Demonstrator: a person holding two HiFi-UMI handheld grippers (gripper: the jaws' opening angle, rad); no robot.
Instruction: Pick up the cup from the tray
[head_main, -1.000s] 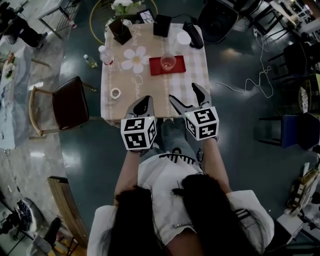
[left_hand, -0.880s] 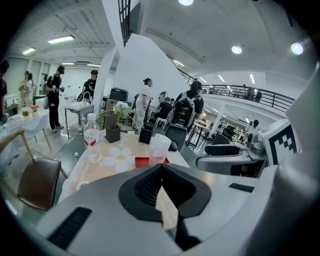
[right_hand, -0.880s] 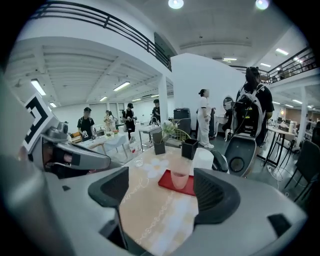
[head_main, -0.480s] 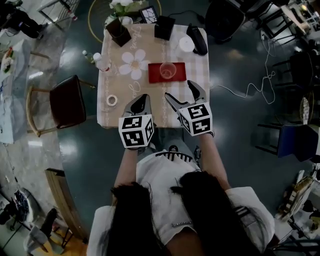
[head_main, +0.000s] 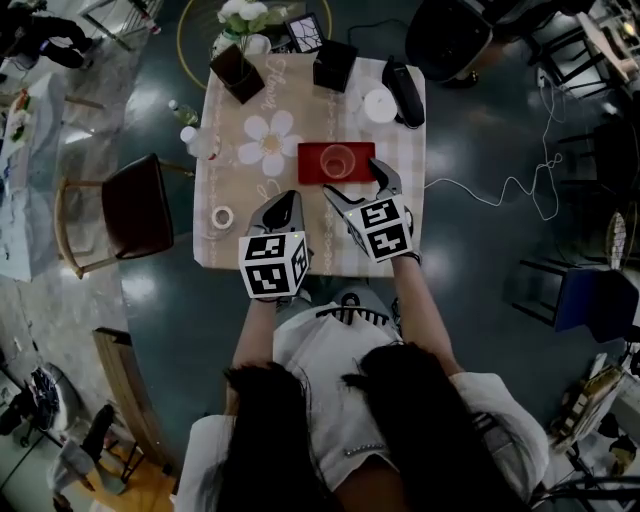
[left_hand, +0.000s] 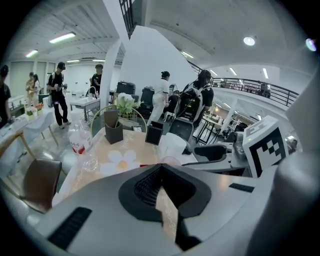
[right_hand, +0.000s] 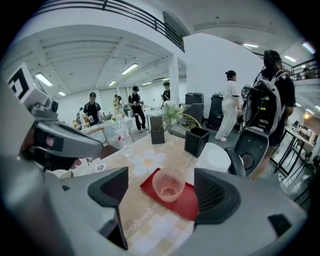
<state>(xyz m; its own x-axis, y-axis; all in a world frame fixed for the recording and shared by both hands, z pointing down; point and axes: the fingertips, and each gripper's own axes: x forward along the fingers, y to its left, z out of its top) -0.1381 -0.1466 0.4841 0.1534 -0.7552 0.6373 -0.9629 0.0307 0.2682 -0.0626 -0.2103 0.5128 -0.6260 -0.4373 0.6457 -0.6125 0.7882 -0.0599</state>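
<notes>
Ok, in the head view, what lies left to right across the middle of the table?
Water bottle → flower-shaped mat → red tray with the cup on it.

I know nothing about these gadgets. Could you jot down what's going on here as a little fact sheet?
Cup: translucent, upright on the red tray, untouched
Tray: on the table
Right gripper: open, fingers lined up with the cup, not yet touching it
Left gripper: shut, empty, above the table's near part
</notes>
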